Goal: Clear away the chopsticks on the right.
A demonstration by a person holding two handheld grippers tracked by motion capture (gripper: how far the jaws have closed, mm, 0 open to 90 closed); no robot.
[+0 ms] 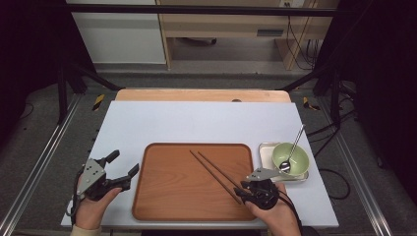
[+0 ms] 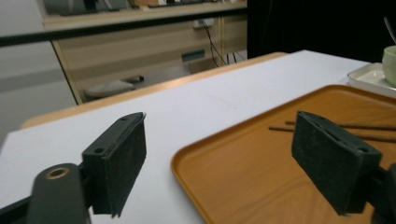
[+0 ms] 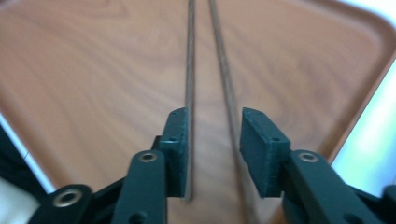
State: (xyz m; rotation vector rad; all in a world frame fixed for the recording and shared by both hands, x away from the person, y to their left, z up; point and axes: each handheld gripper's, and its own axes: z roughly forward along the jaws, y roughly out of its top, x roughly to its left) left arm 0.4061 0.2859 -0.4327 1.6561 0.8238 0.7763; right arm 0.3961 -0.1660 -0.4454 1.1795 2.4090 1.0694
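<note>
A pair of dark chopsticks lies slanted on a brown wooden tray at the front middle of the white table. My right gripper sits over their near ends at the tray's right front. In the right gripper view its jaws stand apart, open, with both chopsticks running between the pads; one lies close along the left pad. My left gripper hovers open just left of the tray, and nothing is between its jaws. The left gripper view shows the tray's corner and the chopstick tips.
A green bowl with a metal spoon leaning in it stands on a small metal tray, right of the wooden tray and just beyond my right hand. White table surface stretches behind the tray. Dark frame rails flank the table.
</note>
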